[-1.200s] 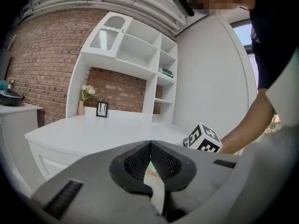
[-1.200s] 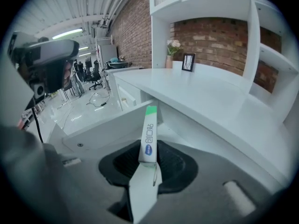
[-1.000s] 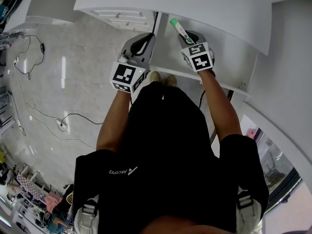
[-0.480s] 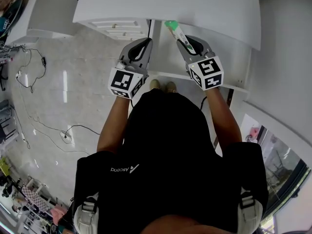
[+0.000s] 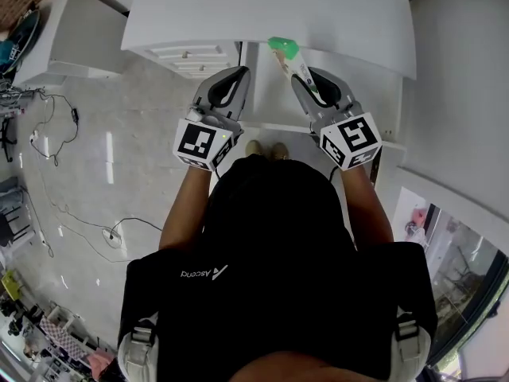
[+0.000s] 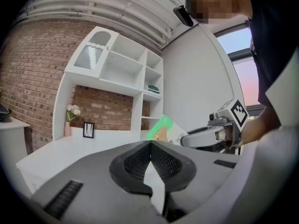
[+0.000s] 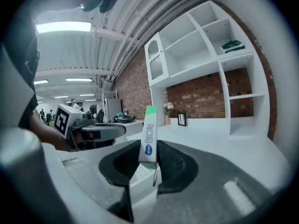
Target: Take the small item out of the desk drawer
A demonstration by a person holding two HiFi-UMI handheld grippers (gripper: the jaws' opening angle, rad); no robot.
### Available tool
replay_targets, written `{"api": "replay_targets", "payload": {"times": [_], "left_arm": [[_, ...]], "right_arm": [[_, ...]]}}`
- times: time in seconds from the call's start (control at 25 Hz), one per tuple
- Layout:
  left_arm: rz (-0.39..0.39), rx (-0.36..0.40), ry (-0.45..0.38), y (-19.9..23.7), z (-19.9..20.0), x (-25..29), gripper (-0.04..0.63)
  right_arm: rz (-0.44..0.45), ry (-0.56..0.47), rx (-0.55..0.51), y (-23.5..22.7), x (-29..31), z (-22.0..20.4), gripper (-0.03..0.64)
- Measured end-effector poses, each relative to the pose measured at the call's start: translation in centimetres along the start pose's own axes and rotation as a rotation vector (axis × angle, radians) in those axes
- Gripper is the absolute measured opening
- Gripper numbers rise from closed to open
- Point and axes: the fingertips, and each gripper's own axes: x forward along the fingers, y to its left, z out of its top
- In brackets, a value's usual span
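The small item is a slim white box with a green end [image 5: 285,56]. My right gripper [image 5: 306,76] is shut on its lower part, and the green end sticks out past the jaws at the edge of the white desk top [image 5: 342,14]. In the right gripper view the box [image 7: 149,132] stands upright between the black pads. The open drawer's [image 5: 294,127] white front edge runs under both grippers. My left gripper [image 5: 232,76] hovers beside the right one, shut and empty, its pads meeting in the left gripper view [image 6: 150,144], where the box [image 6: 163,129] also shows.
A white shelf unit [image 7: 210,45] on a brick wall stands behind the desk, with flowers [image 6: 72,111] and a small picture frame [image 6: 88,129] on the desk surface. A low white drawer cabinet [image 5: 191,54] sits at the left. Cables [image 5: 79,189] lie on the tiled floor.
My right gripper, still holding the box, has come up toward the head camera and shifted right. The left gripper has hardly moved and stays shut.
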Motion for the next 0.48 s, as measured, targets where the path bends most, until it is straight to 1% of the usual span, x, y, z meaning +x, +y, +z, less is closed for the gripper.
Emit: {"api": "replay_targets", "payload": {"times": [0.24,0.4,0.48], "left_arm": [[-0.026,0.013,-0.044,-1.5,2.7,0.0,-0.002],[-0.04,0.023,-0.051,-2.9,4.2,-0.4,-0.002],[-0.047,0.031,-0.067,-3.5,4.8,-0.5,-0.002]], "right_arm": [[0.028,-0.124,-0.038,1.5,-2.7,3.4,0.095],[0.038,-0.188,-0.057,2.2,-4.8,5.0,0.095],[0.041,-0.213,-0.067,2.4,-5.7,5.5,0.094]]}}
